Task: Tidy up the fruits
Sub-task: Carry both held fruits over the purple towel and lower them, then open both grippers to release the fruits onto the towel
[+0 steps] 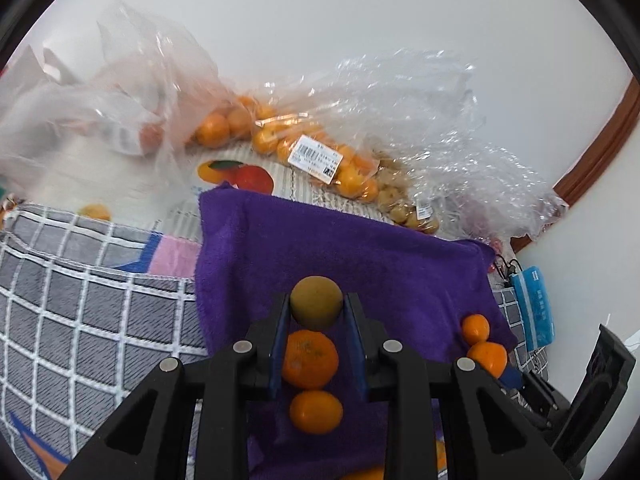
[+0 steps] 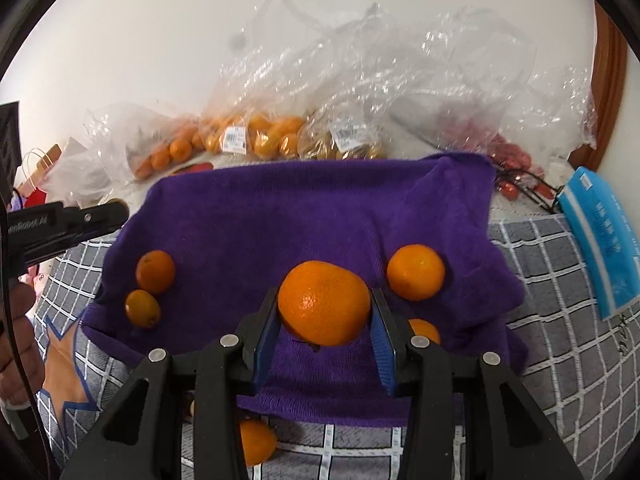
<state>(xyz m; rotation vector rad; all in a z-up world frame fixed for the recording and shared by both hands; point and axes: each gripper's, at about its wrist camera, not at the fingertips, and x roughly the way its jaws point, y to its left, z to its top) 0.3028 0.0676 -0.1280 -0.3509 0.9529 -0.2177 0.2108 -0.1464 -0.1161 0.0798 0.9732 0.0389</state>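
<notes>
Purple towel [image 2: 320, 216], bagged oranges [image 2: 264, 136] behind, perhaps red fruit [image 2: 508, 152].

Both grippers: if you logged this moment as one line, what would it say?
left gripper: shut on yellowish fruit | right gripper: shut on orange | both over purple towel | loose oranges on towel

A grey checked bedcover [image 2: 560, 344] carries a purple towel [image 2: 320, 216], with a loose orange [image 2: 256, 442] on the cover at the towel's near edge. Behind the towel lie clear plastic bags of oranges [image 1: 316, 152] and a blue packet [image 2: 600, 240] to the right.
</notes>
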